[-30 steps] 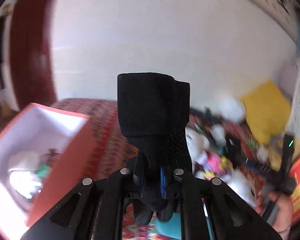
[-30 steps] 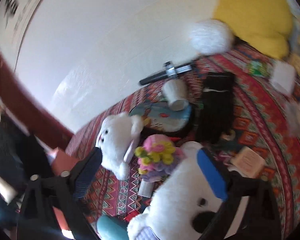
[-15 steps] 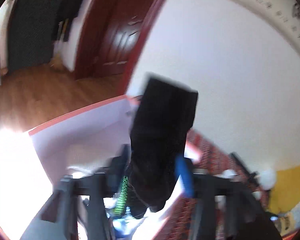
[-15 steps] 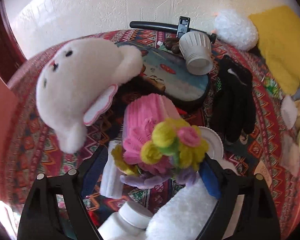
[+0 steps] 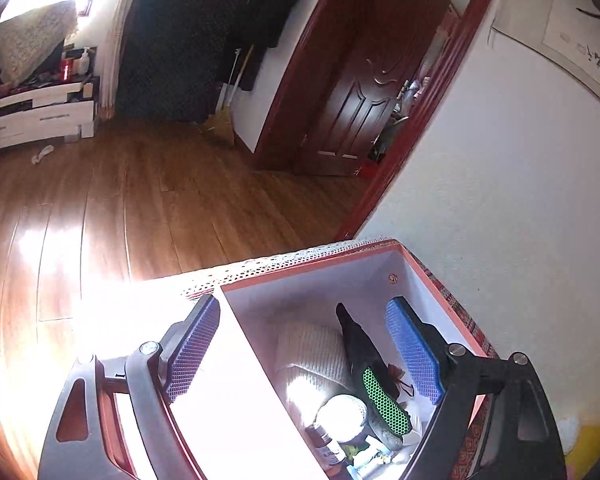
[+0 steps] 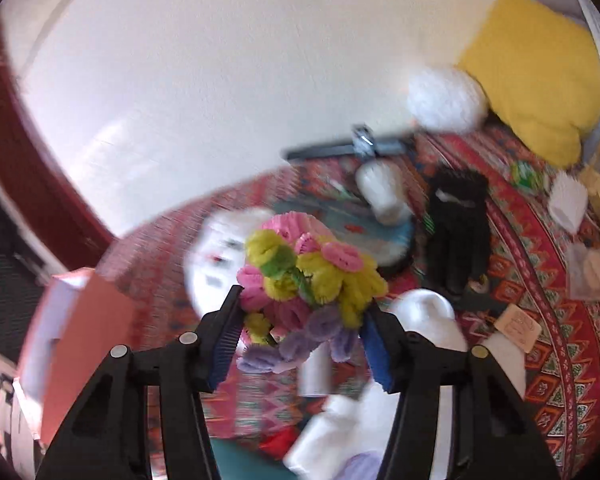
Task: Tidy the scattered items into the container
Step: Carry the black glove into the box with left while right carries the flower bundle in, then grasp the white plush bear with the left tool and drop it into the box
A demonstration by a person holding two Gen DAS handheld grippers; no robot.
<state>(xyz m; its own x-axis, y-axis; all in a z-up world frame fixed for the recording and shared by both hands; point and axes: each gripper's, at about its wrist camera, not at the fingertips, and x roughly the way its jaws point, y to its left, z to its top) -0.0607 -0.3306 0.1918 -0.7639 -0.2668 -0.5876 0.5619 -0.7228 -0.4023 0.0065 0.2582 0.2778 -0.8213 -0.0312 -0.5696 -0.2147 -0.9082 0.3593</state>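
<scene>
My left gripper (image 5: 306, 346) is open and empty, hanging over the orange box (image 5: 320, 258). A black glove (image 5: 370, 364) with a green patch lies inside the box on a cream knitted item (image 5: 314, 354), among small bottles. My right gripper (image 6: 300, 336) is shut on a pink, yellow and purple pipe-cleaner bouquet (image 6: 306, 272) and holds it above the patterned red cloth (image 6: 540, 280). The orange box (image 6: 80, 332) also shows at the left in the right wrist view.
On the cloth lie a white plush rabbit (image 6: 216, 256), another black glove (image 6: 458, 216), a white cup (image 6: 382, 192), a black stick (image 6: 340, 148), a white pompom (image 6: 444, 100), a yellow cushion (image 6: 536, 72) and several white items near me. The wall runs close behind.
My left gripper swung over the box, opened and let the black glove drop in. My right gripper closed on the bouquet and lifted it off the cloth.
</scene>
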